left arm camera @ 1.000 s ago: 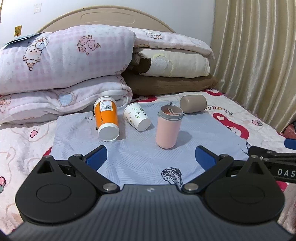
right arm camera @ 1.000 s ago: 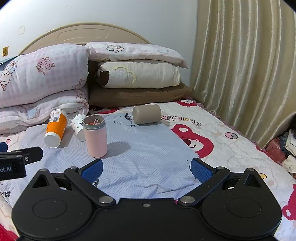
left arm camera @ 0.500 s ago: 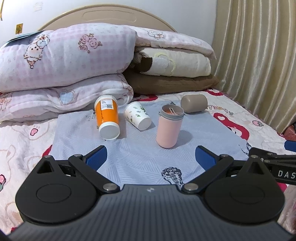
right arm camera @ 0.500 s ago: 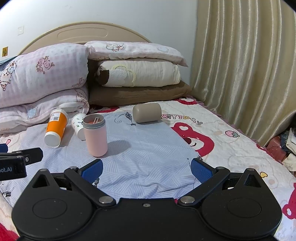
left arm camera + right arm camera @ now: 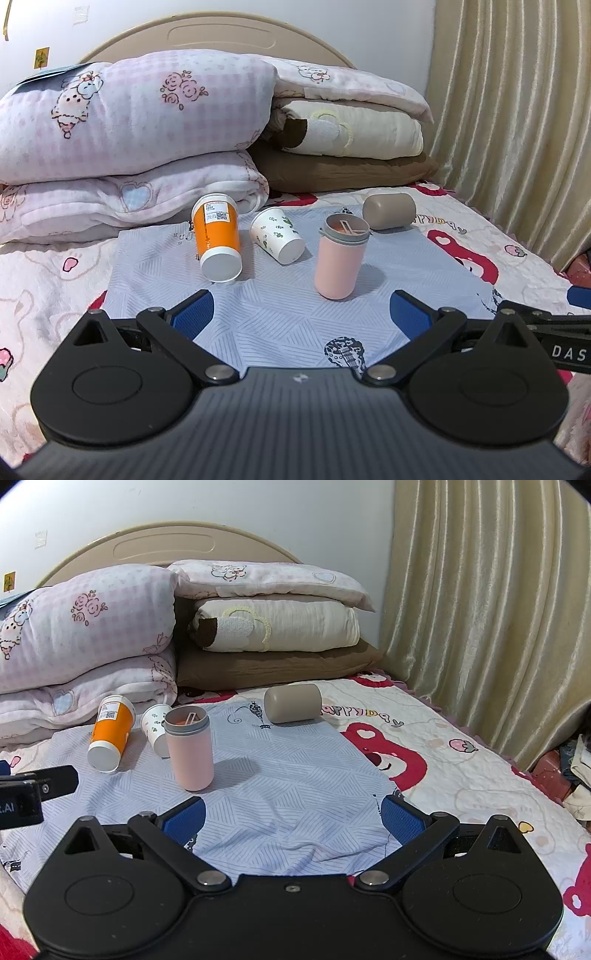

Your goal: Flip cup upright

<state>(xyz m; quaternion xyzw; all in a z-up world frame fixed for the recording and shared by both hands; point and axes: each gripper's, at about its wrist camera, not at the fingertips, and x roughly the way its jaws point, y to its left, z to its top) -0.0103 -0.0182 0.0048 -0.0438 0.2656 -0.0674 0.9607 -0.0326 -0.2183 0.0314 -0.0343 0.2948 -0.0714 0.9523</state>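
Note:
A pink cup (image 5: 340, 260) with a grey rim stands upright on the grey-blue cloth (image 5: 280, 317); it also shows in the right wrist view (image 5: 190, 749). An orange cup (image 5: 217, 238) (image 5: 110, 733), a white printed paper cup (image 5: 277, 240) (image 5: 157, 727) and a taupe cup (image 5: 388, 211) (image 5: 293, 703) lie on their sides. My left gripper (image 5: 301, 312) is open and empty, in front of the cups. My right gripper (image 5: 293, 818) is open and empty, to the right of the pink cup and nearer than it.
Folded pink quilts (image 5: 129, 147) and stacked pillows (image 5: 273, 627) lie against the headboard behind the cups. A curtain (image 5: 491, 609) hangs at the right beside the bed edge. The bedsheet (image 5: 443, 746) has red bear prints.
Both views have shifted only slightly; the cups and both grippers stay as they were.

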